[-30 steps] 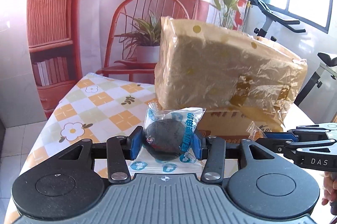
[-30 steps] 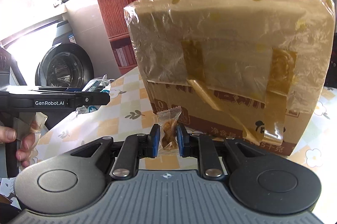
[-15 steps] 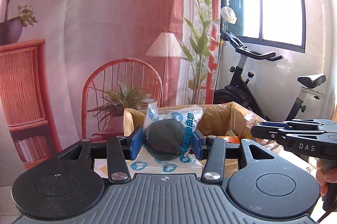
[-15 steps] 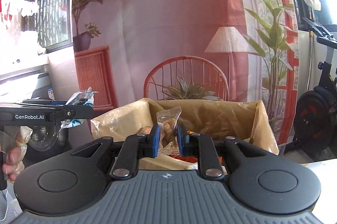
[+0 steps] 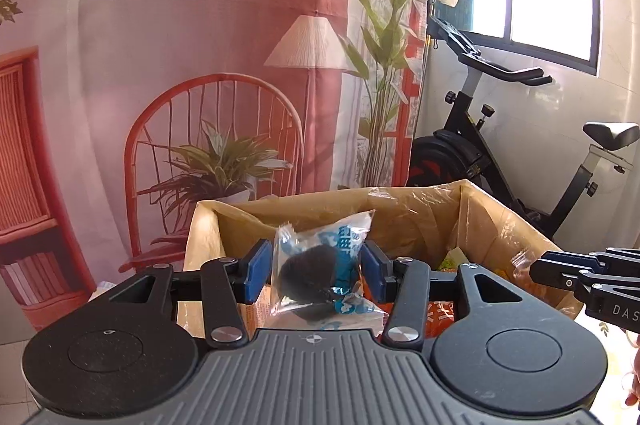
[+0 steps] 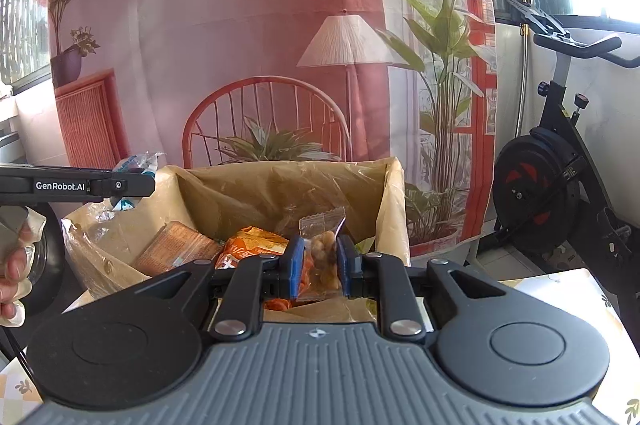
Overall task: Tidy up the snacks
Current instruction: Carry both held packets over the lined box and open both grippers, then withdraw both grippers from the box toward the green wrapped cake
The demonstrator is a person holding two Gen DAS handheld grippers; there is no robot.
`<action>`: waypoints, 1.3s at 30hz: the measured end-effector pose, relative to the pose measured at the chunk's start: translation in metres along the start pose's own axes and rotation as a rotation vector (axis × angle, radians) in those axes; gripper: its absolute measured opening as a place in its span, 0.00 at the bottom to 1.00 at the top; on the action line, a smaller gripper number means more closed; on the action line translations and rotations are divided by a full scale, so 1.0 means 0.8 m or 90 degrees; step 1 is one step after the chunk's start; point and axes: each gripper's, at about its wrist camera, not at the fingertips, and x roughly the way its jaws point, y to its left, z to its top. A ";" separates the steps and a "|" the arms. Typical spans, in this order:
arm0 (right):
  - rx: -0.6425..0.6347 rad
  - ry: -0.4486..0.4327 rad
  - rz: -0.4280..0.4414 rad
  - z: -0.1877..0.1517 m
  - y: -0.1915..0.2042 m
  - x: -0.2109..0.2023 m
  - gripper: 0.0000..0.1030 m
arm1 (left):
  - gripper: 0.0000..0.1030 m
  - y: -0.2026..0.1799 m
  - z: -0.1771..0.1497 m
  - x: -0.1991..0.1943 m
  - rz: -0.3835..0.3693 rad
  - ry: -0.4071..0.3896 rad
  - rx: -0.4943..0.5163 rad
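An open cardboard box (image 5: pixel 420 221) lined with clear plastic stands in front of both grippers, seen from above its rim. My left gripper (image 5: pixel 314 261) is over it and its jaws are opening. A clear packet with blue print and a dark round cake (image 5: pixel 308 273) hangs blurred and tilted between the pads, with gaps on both sides. My right gripper (image 6: pixel 318 261) is over the same box (image 6: pixel 280 193), holding a small clear packet of nuts (image 6: pixel 322 245). Its jaws are starting to open, and the pads still touch the packet. Each gripper also shows at the other view's edge: the right gripper (image 5: pixel 536 271) and the left gripper (image 6: pixel 132 185).
Orange snack packets (image 6: pixel 252 245) and a brown packet (image 6: pixel 176 245) lie inside the box. An exercise bike (image 6: pixel 552 185) stands to the right on the floor. A printed backdrop hangs behind. A flower-patterned tablecloth (image 6: pixel 580 285) shows at the lower right. A person's hand (image 6: pixel 12 265) grips the left tool.
Both grippers rose from the box's side to above its open top. The left jaws have spread and the cake packet has come loose and tilted. The right jaws have parted slightly.
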 end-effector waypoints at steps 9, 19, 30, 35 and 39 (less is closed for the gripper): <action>-0.007 -0.017 0.055 -0.006 0.009 -0.030 0.26 | 0.63 0.006 -0.015 -0.039 -0.013 -0.006 0.012; 0.001 0.031 0.101 -0.038 0.021 -0.066 0.55 | 0.63 0.039 -0.062 -0.105 -0.030 0.024 -0.041; -0.039 0.317 0.108 -0.150 0.036 -0.014 0.72 | 0.63 0.060 -0.172 -0.087 0.002 0.165 -0.075; -0.074 0.413 0.145 -0.186 0.049 -0.002 0.78 | 0.63 0.057 -0.190 -0.079 -0.001 0.185 -0.065; -0.134 0.480 0.156 -0.205 0.058 0.006 0.78 | 0.63 0.055 -0.194 -0.075 -0.007 0.192 -0.068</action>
